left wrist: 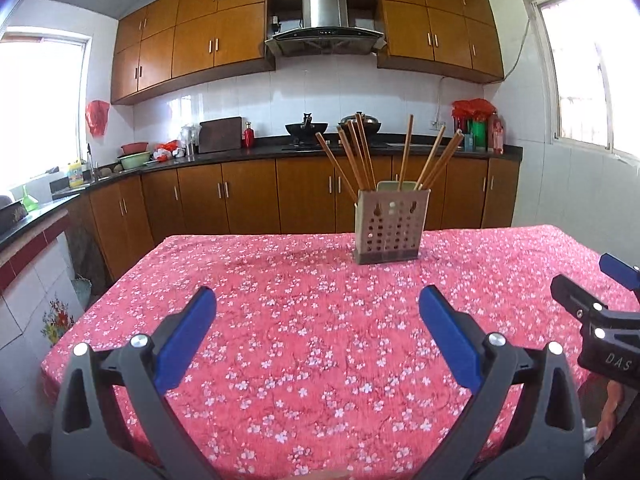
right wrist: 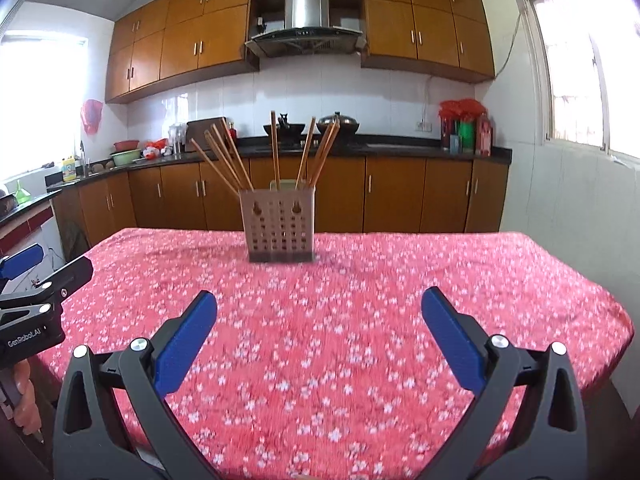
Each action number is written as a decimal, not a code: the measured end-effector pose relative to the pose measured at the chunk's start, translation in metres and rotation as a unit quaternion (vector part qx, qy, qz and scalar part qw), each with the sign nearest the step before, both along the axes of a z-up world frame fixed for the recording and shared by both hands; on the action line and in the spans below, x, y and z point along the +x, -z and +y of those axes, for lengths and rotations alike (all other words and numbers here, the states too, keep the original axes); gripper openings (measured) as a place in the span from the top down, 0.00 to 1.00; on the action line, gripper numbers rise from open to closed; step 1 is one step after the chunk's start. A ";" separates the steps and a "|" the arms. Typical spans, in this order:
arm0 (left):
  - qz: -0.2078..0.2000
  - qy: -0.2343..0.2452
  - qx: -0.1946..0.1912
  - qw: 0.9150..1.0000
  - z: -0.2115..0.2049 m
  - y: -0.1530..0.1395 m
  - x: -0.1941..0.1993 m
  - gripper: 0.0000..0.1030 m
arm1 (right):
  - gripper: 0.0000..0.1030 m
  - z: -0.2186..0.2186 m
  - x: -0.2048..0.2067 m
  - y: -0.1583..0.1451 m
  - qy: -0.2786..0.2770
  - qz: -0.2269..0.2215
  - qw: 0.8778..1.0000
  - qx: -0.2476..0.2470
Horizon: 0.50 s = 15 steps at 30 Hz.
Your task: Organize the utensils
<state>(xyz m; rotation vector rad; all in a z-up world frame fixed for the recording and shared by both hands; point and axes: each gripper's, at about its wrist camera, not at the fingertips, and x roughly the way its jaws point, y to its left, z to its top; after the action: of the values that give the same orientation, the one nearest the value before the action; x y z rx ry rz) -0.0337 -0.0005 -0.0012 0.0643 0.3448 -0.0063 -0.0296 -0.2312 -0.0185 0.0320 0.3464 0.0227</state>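
Observation:
A beige perforated utensil holder (left wrist: 389, 225) stands upright at the far side of the table, with several wooden chopsticks (left wrist: 360, 156) fanned out in it. It also shows in the right wrist view (right wrist: 278, 226) with its chopsticks (right wrist: 276, 148). My left gripper (left wrist: 318, 304) is open and empty, low over the near part of the table, well short of the holder. My right gripper (right wrist: 319, 306) is open and empty, beside the left one. The right gripper shows at the right edge of the left wrist view (left wrist: 592, 280); the left gripper shows at the left edge of the right wrist view (right wrist: 44, 264).
The table has a red floral cloth (left wrist: 304, 320), also seen in the right wrist view (right wrist: 400, 280). Behind it runs a kitchen counter (left wrist: 280, 150) with woks, bowls and bottles, wooden cabinets above and below, and a range hood (left wrist: 324, 28).

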 end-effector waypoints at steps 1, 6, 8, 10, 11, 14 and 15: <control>0.000 0.001 0.004 1.000 -0.001 0.002 -0.001 0.04 | 0.02 0.001 0.000 0.002 0.001 0.003 1.000 -0.002; 0.006 0.007 0.002 1.000 -0.004 0.009 -0.001 0.04 | 0.02 0.001 -0.003 0.008 0.002 0.007 1.000 -0.002; 0.010 0.007 0.000 1.000 -0.004 0.011 -0.001 0.04 | 0.02 0.000 -0.003 0.010 0.003 0.010 1.000 0.001; 0.012 0.006 -0.002 1.000 -0.003 0.012 -0.001 0.04 | 0.02 -0.001 -0.003 0.011 0.004 0.014 1.000 0.003; 0.014 0.006 -0.003 1.000 -0.003 0.012 -0.001 0.04 | 0.02 -0.001 -0.002 0.012 0.005 0.017 1.000 0.005; 0.015 0.006 -0.003 1.000 -0.002 0.013 0.000 0.04 | 0.02 -0.004 -0.001 0.013 0.008 0.021 1.000 0.009; 0.016 0.006 -0.003 1.000 -0.002 0.013 0.001 0.04 | 0.02 -0.004 -0.001 0.013 0.009 0.023 1.000 0.010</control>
<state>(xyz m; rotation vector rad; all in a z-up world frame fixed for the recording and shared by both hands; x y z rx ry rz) -0.0329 -0.0028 -0.0139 0.0606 0.3763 -0.0199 -0.0305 -0.2355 -0.0317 0.0552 0.3908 0.0068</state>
